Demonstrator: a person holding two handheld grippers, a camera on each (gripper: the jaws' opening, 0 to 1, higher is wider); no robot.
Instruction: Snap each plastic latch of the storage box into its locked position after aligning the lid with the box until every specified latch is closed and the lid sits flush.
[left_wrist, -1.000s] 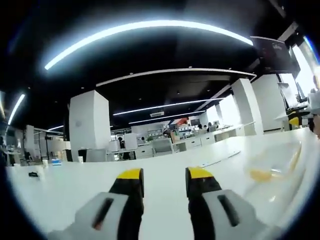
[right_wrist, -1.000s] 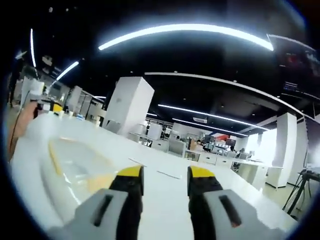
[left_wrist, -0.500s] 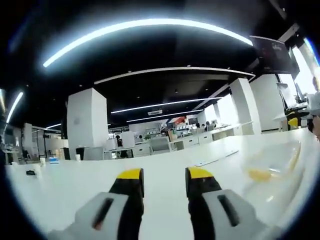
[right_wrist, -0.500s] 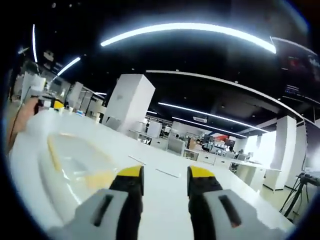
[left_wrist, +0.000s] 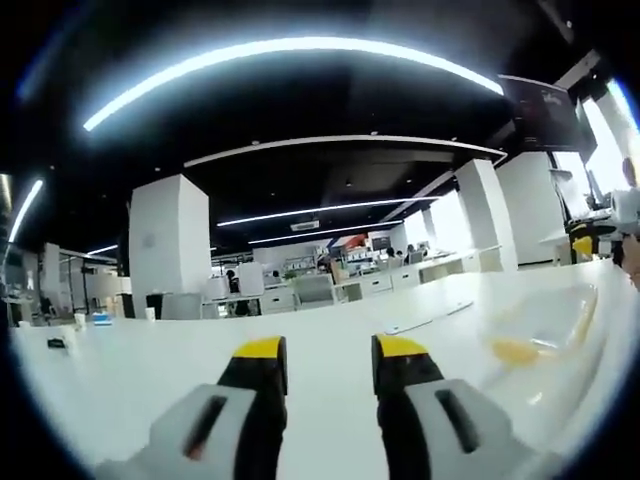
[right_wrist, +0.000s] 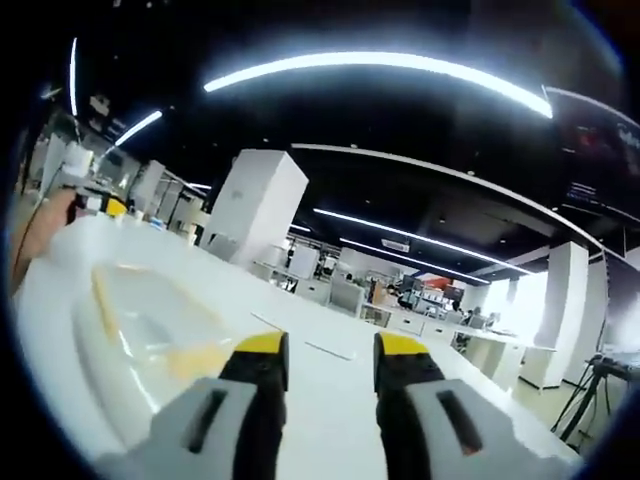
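Here, the clear storage box (left_wrist: 540, 335) with yellow latches (left_wrist: 517, 351) sits on the white table (left_wrist: 130, 370), off to the right in your left gripper view and off to the left (right_wrist: 140, 330) in your right gripper view. Your left gripper (left_wrist: 321, 352) and right gripper (right_wrist: 319, 350) both point past it, jaws parted and holding nothing. White pillars (left_wrist: 167, 250) and office desks (left_wrist: 440, 268) lie beyond. No writing is legible.
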